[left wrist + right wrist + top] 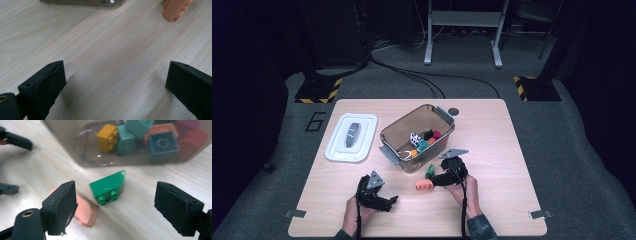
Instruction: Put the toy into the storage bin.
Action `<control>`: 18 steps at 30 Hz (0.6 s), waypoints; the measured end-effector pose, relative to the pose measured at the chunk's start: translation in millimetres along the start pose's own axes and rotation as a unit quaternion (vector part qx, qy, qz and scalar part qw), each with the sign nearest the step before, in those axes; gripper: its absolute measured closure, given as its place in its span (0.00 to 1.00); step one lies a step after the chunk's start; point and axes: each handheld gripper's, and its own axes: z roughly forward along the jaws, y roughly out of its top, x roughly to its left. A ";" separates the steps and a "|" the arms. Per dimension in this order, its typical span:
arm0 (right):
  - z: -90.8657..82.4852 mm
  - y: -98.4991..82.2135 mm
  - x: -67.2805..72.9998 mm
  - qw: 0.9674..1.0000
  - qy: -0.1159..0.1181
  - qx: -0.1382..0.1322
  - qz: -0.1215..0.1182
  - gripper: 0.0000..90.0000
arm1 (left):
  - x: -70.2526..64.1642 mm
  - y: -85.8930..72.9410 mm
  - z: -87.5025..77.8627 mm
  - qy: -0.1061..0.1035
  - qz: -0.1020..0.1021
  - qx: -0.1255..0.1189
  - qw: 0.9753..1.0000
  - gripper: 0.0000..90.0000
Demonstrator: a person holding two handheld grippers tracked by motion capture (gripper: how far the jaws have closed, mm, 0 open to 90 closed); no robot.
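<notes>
A green sloped brick (108,187) lies on the wooden table just in front of a clear brown container (75,147) that holds several coloured bricks. A pale orange piece (85,211) lies beside it, partly behind my left-hand jaw in the right gripper view. My right gripper (115,207) is open, its jaws wide on either side of the green brick and not touching it. In the high view the right gripper (435,179) sits low by the green brick (430,171) and the orange piece (424,186). My left gripper (115,82) is open over bare wood, with the orange piece (175,10) farther ahead.
The container (384,135) stands at the table's middle with latches at both ends. A white lid (337,150) with a dark handle lies to its left. The left gripper (389,201) rests near the front edge. Cables and stands lie on the floor beyond the table.
</notes>
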 end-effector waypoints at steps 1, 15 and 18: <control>0.1 -2.4 0.8 1.000 0.005 0.002 -0.004 0.21 | 0.0 0.0 0.0 0.000 0.000 0.000 1.000 0.03; 4.3 -25.3 18.2 0.998 0.039 0.005 -0.053 0.53 | 0.1 0.0 0.0 0.000 0.000 0.000 1.000 0.03; 6.0 -28.9 19.0 0.997 0.047 0.010 -0.054 0.59 | 0.0 -0.2 0.4 -0.001 0.000 -0.003 1.000 0.03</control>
